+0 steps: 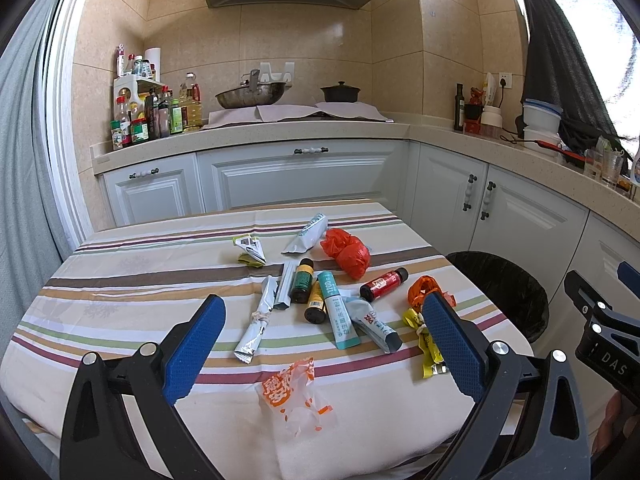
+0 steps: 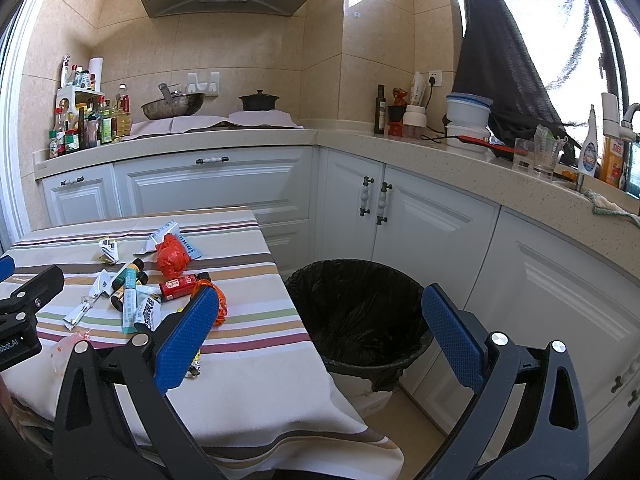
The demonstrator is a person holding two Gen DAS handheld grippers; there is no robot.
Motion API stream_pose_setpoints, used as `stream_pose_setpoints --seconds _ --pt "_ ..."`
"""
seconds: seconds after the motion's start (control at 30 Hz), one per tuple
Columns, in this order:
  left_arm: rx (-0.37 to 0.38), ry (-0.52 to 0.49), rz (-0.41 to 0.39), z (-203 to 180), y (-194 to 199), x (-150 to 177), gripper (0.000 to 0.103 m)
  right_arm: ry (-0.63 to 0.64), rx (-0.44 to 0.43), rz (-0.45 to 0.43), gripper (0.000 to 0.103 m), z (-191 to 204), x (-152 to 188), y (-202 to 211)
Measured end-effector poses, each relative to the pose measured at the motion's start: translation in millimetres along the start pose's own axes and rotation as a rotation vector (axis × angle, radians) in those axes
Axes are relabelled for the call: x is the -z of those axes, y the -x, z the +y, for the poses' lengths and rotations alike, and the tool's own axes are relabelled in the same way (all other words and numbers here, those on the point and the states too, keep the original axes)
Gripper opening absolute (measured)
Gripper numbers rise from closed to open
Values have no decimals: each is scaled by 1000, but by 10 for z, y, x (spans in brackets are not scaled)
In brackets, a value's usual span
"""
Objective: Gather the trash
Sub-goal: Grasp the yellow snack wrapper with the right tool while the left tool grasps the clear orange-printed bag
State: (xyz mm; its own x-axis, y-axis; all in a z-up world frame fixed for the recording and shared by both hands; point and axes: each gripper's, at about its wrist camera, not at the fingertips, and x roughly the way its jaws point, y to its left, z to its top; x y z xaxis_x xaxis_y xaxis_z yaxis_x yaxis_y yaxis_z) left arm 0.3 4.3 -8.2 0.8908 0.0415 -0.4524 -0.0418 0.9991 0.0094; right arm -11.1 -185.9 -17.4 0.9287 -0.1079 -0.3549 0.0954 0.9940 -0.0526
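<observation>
Trash lies scattered on the striped tablecloth (image 1: 120, 300): a red plastic bag (image 1: 348, 252), a red bottle (image 1: 383, 283), a teal tube (image 1: 339, 310), dark bottles (image 1: 302, 280), silver wrappers (image 1: 256, 320), a yellow wrapper (image 1: 428, 348) and a clear orange-printed bag (image 1: 294, 392). My left gripper (image 1: 320, 344) hangs open above the table's near side, nothing between its fingers. My right gripper (image 2: 320, 332) is open too, held over the table's right edge and the black-lined bin (image 2: 356, 312). The red bag (image 2: 172, 258) and red bottle (image 2: 178, 286) also show in the right wrist view.
The bin (image 1: 504, 292) stands on the floor between the table's right edge and white cabinets (image 2: 420, 232). Counters behind carry a wok (image 1: 252, 94), a black pot (image 1: 340, 92), condiment bottles (image 1: 152, 112) and glasses (image 2: 536, 156). The right gripper's body (image 1: 600, 328) shows at the right edge.
</observation>
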Motion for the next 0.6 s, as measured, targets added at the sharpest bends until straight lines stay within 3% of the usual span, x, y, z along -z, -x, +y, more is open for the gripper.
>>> stream_pose_setpoints --seconds 0.3,0.5,0.6 --pt "-33 6 27 104 -58 31 96 9 -38 36 99 -18 27 -98" --pt "-72 10 59 269 -131 144 96 46 -112 80 98 235 181 -303" --pt "-93 5 79 314 -183 219 96 65 -164 112 91 408 256 -419"
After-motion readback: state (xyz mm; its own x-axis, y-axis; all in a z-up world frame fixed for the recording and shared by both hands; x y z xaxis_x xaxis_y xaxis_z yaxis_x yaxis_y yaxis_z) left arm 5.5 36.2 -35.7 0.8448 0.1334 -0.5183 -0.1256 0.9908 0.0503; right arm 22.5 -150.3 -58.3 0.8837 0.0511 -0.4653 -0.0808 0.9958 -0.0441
